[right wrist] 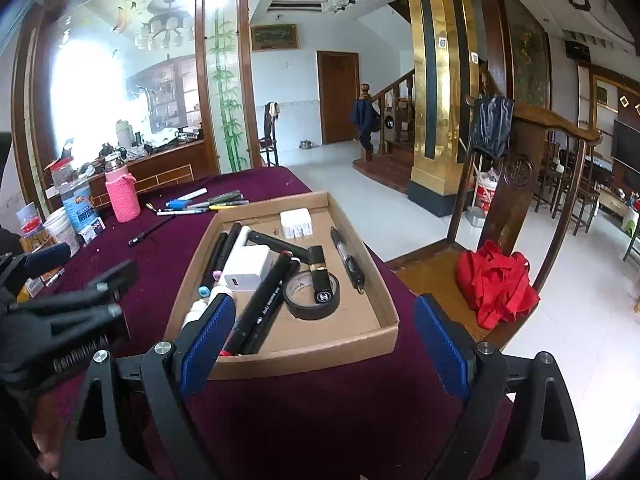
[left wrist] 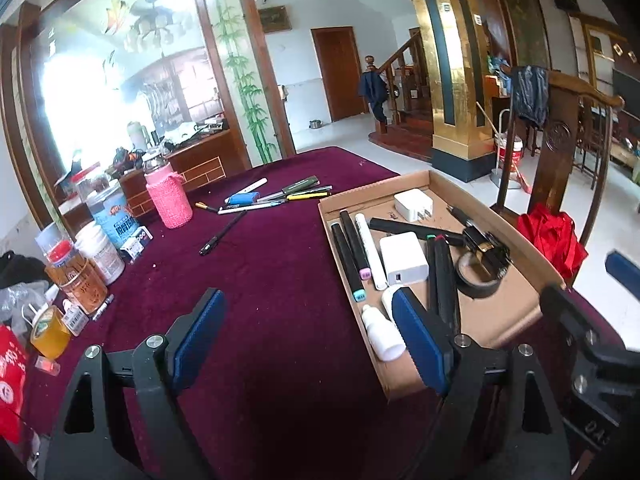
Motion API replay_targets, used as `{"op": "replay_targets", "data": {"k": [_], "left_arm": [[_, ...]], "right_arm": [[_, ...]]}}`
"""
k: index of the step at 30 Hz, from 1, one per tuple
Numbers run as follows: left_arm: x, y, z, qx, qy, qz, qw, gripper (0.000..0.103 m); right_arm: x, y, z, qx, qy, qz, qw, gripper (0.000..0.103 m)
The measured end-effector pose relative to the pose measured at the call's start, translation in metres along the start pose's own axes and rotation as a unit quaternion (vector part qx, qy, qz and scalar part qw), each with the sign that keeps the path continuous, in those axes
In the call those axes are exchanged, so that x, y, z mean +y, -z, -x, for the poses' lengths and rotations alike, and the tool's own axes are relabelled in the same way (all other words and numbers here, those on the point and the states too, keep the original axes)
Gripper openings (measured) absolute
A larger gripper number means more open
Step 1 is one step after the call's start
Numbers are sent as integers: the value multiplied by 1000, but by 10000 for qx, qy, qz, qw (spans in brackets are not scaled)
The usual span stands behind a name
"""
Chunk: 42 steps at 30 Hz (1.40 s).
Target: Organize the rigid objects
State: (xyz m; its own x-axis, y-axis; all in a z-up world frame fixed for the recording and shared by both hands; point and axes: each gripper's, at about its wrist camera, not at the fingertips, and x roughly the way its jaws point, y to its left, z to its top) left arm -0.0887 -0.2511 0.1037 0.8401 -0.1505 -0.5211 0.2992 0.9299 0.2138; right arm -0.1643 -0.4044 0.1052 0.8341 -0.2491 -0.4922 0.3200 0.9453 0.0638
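Note:
A shallow cardboard tray [left wrist: 500, 312] [right wrist: 348, 332] lies on the maroon tablecloth. It holds several markers [right wrist: 264, 300], two white chargers [left wrist: 402, 258], a black tape roll [right wrist: 312, 300], a black lipstick [right wrist: 320, 276], a pen [right wrist: 348, 258] and a small white bottle [left wrist: 382, 332]. Loose pens [left wrist: 276, 196] [right wrist: 200, 204] and one black pen [left wrist: 222, 232] lie farther back on the cloth. My left gripper [left wrist: 307, 294] hovers open over the cloth at the tray's left edge, nothing between its blue pads. My right gripper [right wrist: 325, 300] is open over the tray's near end, empty.
A pink knitted bottle [left wrist: 168, 200], jars and tubs [left wrist: 100, 252] and a yellow tape roll [left wrist: 50, 332] crowd the table's left side. A wooden chair with a red cloth [right wrist: 496, 284] on its seat stands by the table's right edge.

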Motion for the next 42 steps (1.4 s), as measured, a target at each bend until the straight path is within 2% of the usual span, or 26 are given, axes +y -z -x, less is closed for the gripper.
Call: {"op": "replay_targets", "data": {"k": [14,42], "left_arm": [[8,9,8,-34,97,123,9999,86],[12,13,5,-35,-259,126,9996,86]], "right_arm": [[15,1,6,-2,59,124,9999,87],[18,8,1,103,12,111,9999,87]]}}
